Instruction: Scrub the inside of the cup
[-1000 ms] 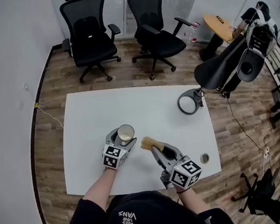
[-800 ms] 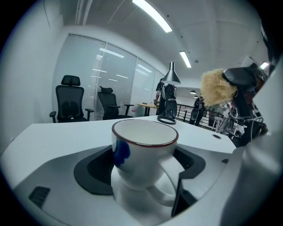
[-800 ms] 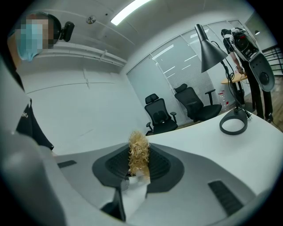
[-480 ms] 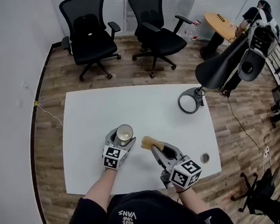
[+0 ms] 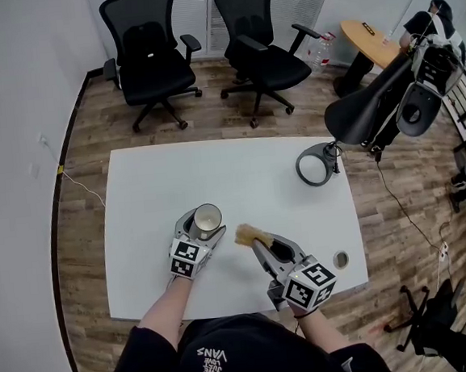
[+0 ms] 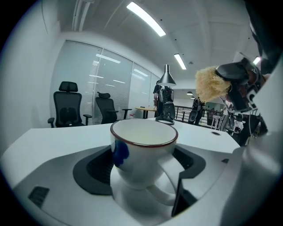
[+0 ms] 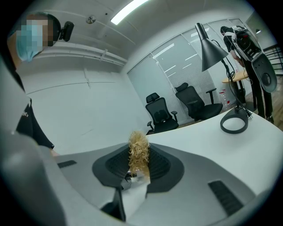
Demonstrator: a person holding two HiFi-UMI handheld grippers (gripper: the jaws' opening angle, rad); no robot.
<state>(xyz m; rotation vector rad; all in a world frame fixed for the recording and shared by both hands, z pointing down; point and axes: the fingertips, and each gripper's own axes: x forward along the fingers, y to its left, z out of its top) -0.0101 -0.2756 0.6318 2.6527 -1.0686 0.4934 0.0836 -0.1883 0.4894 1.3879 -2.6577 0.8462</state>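
Now the cup (image 6: 142,154) stands upright on the white table (image 5: 240,168) near its front edge, mouth up and handle turned back toward the person, and the left gripper (image 5: 200,225) has its jaws closed against the cup's two sides. The right gripper (image 5: 258,243) is clamped on the stem of a scrubber (image 7: 138,152), whose long axis runs along the jaws, so the curly tan tuft points forward and to the left, toward the cup. The tuft seems to hang just beside the rim and slightly above it, not inside.
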